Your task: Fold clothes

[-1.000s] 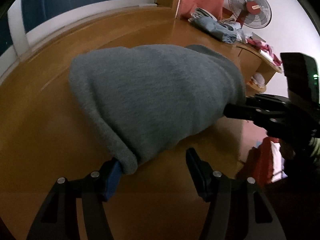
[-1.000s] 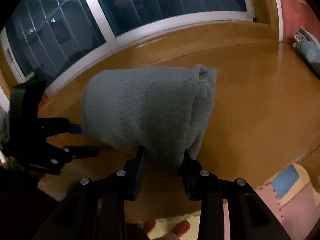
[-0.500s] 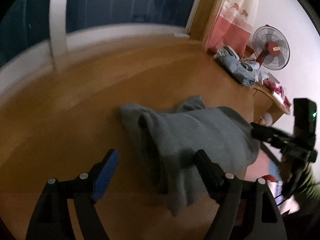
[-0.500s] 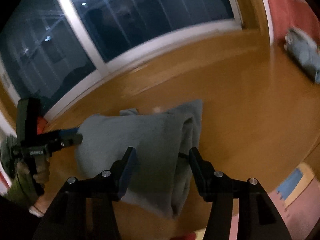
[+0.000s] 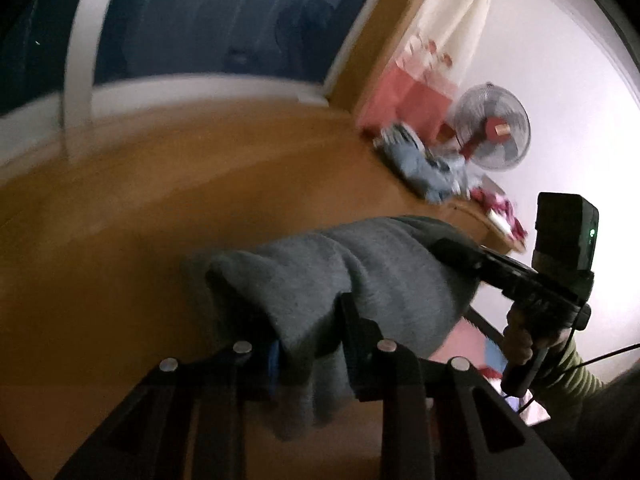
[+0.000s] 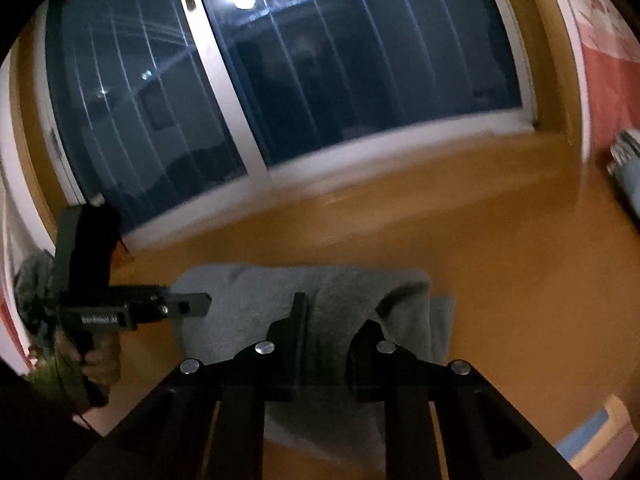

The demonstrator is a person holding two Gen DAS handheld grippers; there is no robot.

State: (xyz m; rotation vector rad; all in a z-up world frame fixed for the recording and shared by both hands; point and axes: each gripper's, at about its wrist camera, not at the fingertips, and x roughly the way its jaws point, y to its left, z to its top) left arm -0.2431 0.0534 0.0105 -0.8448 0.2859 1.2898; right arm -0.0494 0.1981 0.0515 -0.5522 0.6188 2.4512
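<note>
A folded grey fleece garment hangs just above the wooden tabletop, held up at two ends. My left gripper has one end between its blue-padded fingers; its jaws are closing and pinch the cloth. In the right wrist view the same garment fills the gap of my right gripper, whose jaws are also closing on a thick fold. Each gripper shows in the other's view: the right gripper at the garment's far end, and the left gripper at its left edge. A hand holds each handle.
A pile of blue clothes lies at the table's far right corner, next to a standing fan and red-pink items. A dark window runs along the table's back edge. A coloured floor mat shows past the near right edge.
The garment lay on the table with both grippers open around its ends. Both jaws have since closed on it and both hands have risen, lifting the cloth.
</note>
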